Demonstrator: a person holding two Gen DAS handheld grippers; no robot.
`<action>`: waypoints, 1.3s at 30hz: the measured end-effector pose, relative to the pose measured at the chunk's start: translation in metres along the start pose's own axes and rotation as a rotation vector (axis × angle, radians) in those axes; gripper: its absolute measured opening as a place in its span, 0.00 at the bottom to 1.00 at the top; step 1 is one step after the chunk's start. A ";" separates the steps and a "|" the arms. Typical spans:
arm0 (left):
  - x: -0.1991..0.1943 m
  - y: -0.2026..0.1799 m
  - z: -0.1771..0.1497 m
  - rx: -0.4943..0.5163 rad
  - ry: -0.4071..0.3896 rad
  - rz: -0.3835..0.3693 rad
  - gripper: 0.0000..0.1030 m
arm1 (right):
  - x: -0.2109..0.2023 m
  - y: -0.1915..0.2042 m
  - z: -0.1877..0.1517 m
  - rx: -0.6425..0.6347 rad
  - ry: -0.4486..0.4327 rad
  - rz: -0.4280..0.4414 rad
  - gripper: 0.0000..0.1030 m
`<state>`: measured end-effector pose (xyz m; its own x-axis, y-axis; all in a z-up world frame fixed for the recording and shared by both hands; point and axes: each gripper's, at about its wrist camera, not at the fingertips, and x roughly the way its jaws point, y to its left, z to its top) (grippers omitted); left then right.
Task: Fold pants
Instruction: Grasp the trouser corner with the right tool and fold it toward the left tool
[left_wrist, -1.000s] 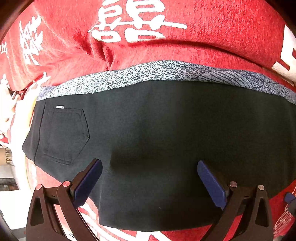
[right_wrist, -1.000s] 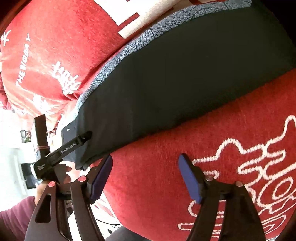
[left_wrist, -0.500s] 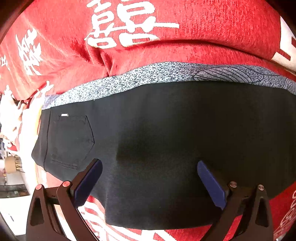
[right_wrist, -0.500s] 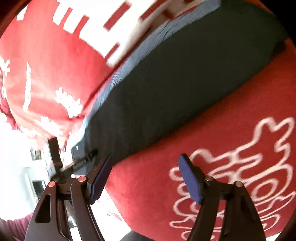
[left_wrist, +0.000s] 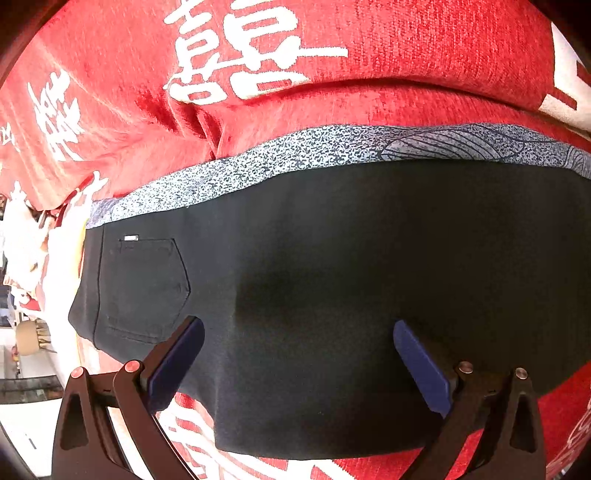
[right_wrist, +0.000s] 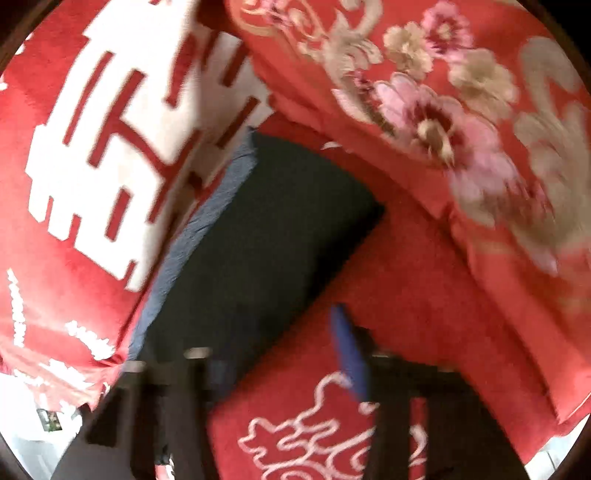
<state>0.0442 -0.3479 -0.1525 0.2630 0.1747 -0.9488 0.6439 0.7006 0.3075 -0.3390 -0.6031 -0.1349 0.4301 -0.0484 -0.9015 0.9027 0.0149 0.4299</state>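
Note:
Black pants (left_wrist: 332, 277) lie flat on a red blanket (left_wrist: 406, 44), back pocket (left_wrist: 144, 288) at the left. A grey speckled strip of cloth (left_wrist: 295, 155) shows along their far edge. My left gripper (left_wrist: 297, 326) hangs open just above the pants' near half, both blue pads apart and nothing between them. In the blurred right wrist view the pants (right_wrist: 277, 229) end in a straight edge at the upper right. My right gripper (right_wrist: 277, 343) straddles their near edge, one finger over black cloth, the other over red blanket. Its jaws are closing but still stand apart; no pinch on cloth shows.
The red blanket (right_wrist: 424, 295) with white characters covers the whole surface. A red quilt with pink flowers (right_wrist: 443, 110) is piled beyond the pants' end. A white floor and small furniture (left_wrist: 29, 336) show past the left edge.
The right wrist view has swept along the pants toward their far end and rolled, now blurred, and its fingers stand closer together. The left view has hardly shifted.

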 end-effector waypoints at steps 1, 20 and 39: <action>0.000 0.000 0.000 -0.003 0.001 0.000 1.00 | 0.004 0.000 0.004 0.000 0.007 0.000 0.12; -0.004 -0.003 0.003 0.013 0.001 0.022 1.00 | -0.004 -0.007 -0.013 -0.019 0.071 0.140 0.44; -0.038 -0.146 0.024 0.085 -0.074 -0.317 1.00 | 0.020 -0.012 0.010 0.030 -0.092 0.292 0.49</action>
<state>-0.0431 -0.4736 -0.1595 0.0893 -0.0958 -0.9914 0.7591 0.6510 0.0055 -0.3413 -0.6142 -0.1579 0.6673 -0.1366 -0.7322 0.7401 0.0118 0.6724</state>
